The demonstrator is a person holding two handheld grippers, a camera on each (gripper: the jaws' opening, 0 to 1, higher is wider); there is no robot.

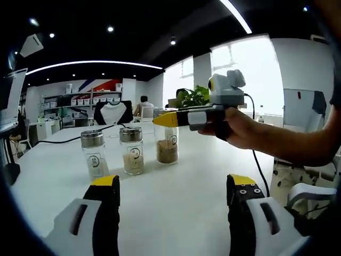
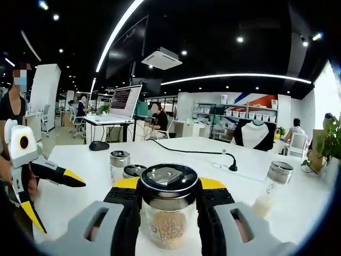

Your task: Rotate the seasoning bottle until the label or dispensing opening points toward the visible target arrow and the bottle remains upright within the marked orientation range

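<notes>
Three glass seasoning bottles with metal lids stand in a row on the white table (image 1: 176,213): a pale one (image 1: 94,154), a middle one (image 1: 132,151) and a brown-filled one (image 1: 167,145). My right gripper (image 1: 166,119), held by a hand, reaches in from the right at the brown bottle's lid. In the right gripper view that gripper (image 2: 169,188) is shut on the upright bottle (image 2: 166,226), one jaw on each side. My left gripper (image 1: 173,184) stands open in front of the row, nothing between its jaws, and appears at the left (image 2: 50,197).
Two bottles (image 2: 118,162) stand behind the held one, and another bottle (image 2: 276,184) to its right. A black cable (image 2: 192,152) crosses the table (image 2: 69,205), with a mouse (image 2: 98,145) at its far left edge. A laptop (image 2: 125,101), chairs and people sit beyond.
</notes>
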